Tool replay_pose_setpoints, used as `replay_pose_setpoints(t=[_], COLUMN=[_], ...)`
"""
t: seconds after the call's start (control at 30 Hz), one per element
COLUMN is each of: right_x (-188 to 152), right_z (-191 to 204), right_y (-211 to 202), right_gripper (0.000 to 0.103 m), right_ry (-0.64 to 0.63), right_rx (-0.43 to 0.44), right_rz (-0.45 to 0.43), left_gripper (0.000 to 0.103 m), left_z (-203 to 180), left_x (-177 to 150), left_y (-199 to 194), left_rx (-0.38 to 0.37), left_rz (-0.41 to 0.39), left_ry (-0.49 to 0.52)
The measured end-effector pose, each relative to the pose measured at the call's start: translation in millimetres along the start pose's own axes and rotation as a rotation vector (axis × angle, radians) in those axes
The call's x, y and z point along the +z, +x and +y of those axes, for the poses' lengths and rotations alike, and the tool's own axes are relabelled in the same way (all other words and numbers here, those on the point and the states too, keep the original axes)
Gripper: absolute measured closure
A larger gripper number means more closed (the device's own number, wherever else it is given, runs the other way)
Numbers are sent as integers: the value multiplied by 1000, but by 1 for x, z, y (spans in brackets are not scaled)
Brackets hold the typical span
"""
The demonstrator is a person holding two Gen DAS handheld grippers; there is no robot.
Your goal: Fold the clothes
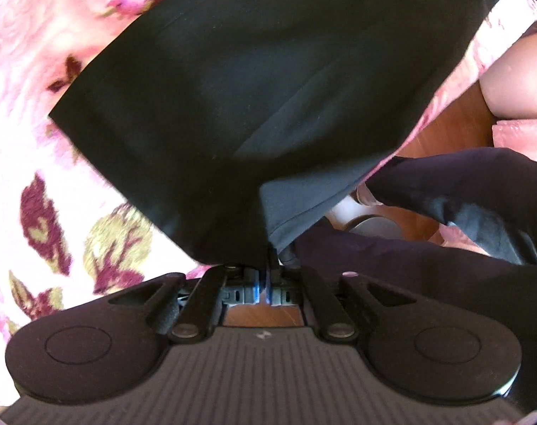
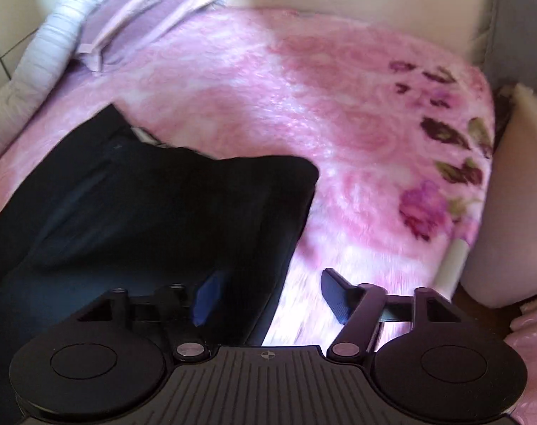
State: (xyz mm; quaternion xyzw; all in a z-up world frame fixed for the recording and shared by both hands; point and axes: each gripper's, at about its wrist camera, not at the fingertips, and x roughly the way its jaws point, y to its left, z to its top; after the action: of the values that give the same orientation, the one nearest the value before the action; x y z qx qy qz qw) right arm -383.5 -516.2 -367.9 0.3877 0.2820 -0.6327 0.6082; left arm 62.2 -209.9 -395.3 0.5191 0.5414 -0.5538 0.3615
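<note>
While left tongs [image 1: 268, 265] pinch black garment [image 1: 250, 88], right tongs [image 2: 268, 290] gape empty, no legible writing

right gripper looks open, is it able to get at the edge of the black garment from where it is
Probably yes. The right gripper stands open right at the black garment's near edge on the pink blanket, one finger over the cloth, nothing in the way.
</note>
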Motion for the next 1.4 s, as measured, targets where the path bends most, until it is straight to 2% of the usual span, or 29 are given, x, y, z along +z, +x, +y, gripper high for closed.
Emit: replay_pose_setpoints(t=[0.13, 0.2, 0.27, 0.37, 0.4, 0.43, 0.53, 0.57, 0.67, 0.77, 0.8, 0.83, 0.87, 0.93, 1.0, 1.1, 1.27, 1.4], right_x=[-43, -69, -98, -149, -166, -182, -227, -240, -261, -277, -283, -289, -293, -289, -279, -247, -185, -131], right_z=[37, 71, 108, 172, 191, 208, 255, 269, 299, 323, 329, 335, 341, 349, 341, 324, 275, 237], right_y=[-44, -66, -86, -111, -117, -119, -124, -125, -120, -98, -97, -97, -97, -103, -115, -122, -128, -123], right_gripper=[36, 36, 36, 36, 36, 36, 36, 36, 36, 34, 22, 14, 14, 14, 14, 14, 14, 14], right_ry=[-92, -187, -303, -504, -562, -608, -721, -742, -772, -772, -797, -822, -845, -869, -828, -734, -551, -490], right_rx=[23, 98, 186, 341, 382, 412, 491, 509, 541, 511, 504, 496, 491, 506, 511, 449, 338, 289], right_rz=[7, 18, 41, 100, 118, 136, 187, 202, 226, 294, 300, 306, 312, 333, 299, 260, 205, 157], left_gripper=[95, 94, 94, 90, 84, 78, 75, 74, 74, 71, 71, 73, 74, 74, 74, 74, 71, 62], left_z=[12, 20, 35, 54, 60, 64, 76, 79, 90, 98, 99, 99, 98, 98, 97, 89, 50, 7], left_x=[-18, -30, -41, -42, -39, -32, -3, 7, 34, 25, 23, 21, 18, 11, 8, 17, 68, 121], left_y=[-10, -18, -32, -58, -64, -67, -59, -54, -37, -21, -23, -26, -31, -45, -62, -85, -114, -133], left_rx=[-21, -20, -4, 28, 40, 59, 77, 77, 110, 105, 106, 108, 116, 139, 150, 158, 199, 216], left_rz=[10, 16, -18, -154, -206, -253, -342, -368, -373, -375, -375, -375, -377, -391, -416, -457, -502, -552], left_ry=[-11, -3, -27, -86, -93, -87, -68, -68, -45, -21, -20, -19, -16, -11, -15, -23, 27, 27])
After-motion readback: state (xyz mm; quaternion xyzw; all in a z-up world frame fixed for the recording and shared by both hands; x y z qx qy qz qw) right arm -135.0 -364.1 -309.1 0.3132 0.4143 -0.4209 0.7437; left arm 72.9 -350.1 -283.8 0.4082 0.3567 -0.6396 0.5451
